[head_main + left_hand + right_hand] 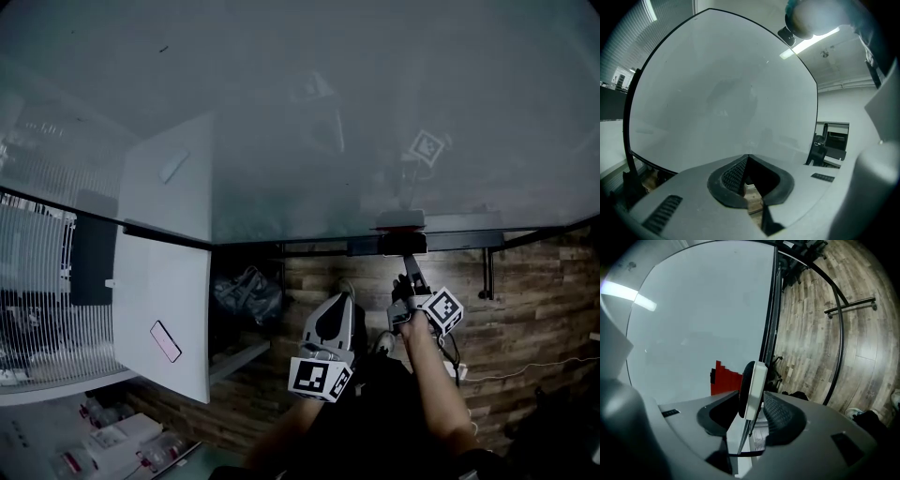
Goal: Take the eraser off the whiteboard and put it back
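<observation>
Whiteboard [309, 112]: broad, largely bare face, open to approach from the front. Lower edge: right tool [405, 253], jaws apart, with the eraser [753, 390] standing in the gap between them. Beneath: bag [248, 295] and stand leg [487, 272] flank open wooden floor [534, 300]. White panel [164, 309] blocks the left.

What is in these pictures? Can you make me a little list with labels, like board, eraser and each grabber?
whiteboard: big, nearly blank
eraser: white with dark felt, at the whiteboard's bottom edge, between the right gripper's jaws
right gripper: open, not squeezing the eraser
left gripper: shut, empty
red thing: beside the eraser, can't tell what
floor: wood planks
</observation>
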Action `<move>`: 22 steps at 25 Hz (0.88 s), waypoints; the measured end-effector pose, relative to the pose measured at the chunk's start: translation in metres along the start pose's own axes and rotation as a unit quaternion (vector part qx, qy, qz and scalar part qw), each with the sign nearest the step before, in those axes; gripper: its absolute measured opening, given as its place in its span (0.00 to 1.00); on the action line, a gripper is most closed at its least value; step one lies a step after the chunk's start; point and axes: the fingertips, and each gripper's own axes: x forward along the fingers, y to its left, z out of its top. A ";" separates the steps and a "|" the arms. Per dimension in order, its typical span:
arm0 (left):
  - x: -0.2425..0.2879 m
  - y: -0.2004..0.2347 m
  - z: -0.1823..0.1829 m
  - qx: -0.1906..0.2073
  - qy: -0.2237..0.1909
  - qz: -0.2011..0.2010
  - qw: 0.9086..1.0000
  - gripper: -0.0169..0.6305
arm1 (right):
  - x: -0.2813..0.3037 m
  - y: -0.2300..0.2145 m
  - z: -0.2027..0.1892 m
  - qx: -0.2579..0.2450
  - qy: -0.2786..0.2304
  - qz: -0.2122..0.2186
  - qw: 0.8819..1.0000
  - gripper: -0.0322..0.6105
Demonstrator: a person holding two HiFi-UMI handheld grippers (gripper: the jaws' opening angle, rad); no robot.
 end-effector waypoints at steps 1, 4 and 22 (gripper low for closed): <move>0.001 0.001 -0.002 0.000 0.002 -0.001 1.000 0.02 | 0.002 0.001 0.000 0.006 -0.002 0.004 1.000 0.29; 0.002 0.000 -0.006 -0.002 0.008 -0.003 1.000 0.02 | 0.006 0.000 0.003 0.011 -0.005 0.007 1.000 0.30; 0.000 0.000 -0.014 -0.011 0.011 -0.006 1.000 0.02 | 0.002 -0.001 0.006 0.013 -0.009 0.002 1.000 0.26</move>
